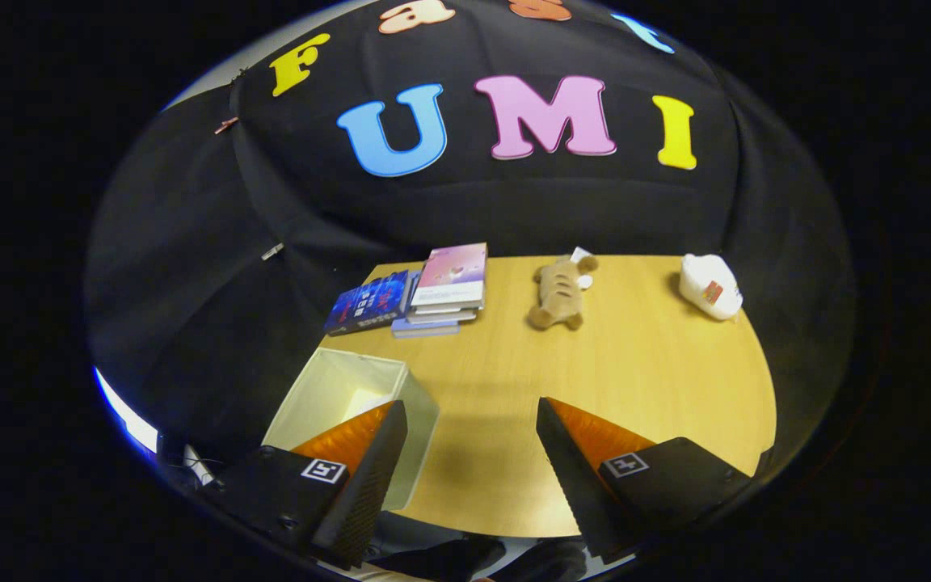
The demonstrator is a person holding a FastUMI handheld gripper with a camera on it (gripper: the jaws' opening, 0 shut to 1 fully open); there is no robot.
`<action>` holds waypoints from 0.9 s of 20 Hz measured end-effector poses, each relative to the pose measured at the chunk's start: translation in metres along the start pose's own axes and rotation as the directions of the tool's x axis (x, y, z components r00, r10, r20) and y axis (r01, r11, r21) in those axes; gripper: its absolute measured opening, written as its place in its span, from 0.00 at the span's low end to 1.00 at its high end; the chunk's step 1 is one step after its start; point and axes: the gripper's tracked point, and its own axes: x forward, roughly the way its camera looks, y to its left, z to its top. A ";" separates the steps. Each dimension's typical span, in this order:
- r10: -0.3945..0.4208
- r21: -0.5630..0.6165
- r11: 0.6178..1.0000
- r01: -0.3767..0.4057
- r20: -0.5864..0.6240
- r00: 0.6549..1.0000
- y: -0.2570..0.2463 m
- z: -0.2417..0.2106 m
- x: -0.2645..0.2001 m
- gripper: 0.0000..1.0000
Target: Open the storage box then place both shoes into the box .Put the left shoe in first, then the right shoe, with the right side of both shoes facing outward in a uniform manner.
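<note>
Gripper view shows your gripper (472, 453) held high above the wooden table (643, 364), with its two fingers spread wide apart and nothing between them; only bare tabletop lies in the gap. The storage box (336, 396), a pale fabric one, stands at the near table edge, partly under your left finger, and its top is already open, so I judge the opening step is done. No shoe can be seen on the table. Beyond the fingers, well apart from them, lie a stack of books (441, 295), a brown plush toy (558, 293) and a white soft object (709, 284) near the far side. I think you hold the gripper high and released to look for the left shoe first.
</note>
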 end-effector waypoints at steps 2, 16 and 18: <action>-0.043 -0.037 0.998 0.047 0.081 0.996 -0.019 0.018 -0.012 0.99; -0.195 -0.173 0.923 0.343 0.557 0.807 -0.065 0.123 -0.090 0.98; -0.207 -0.166 0.917 0.362 0.577 0.790 -0.068 0.122 -0.099 0.98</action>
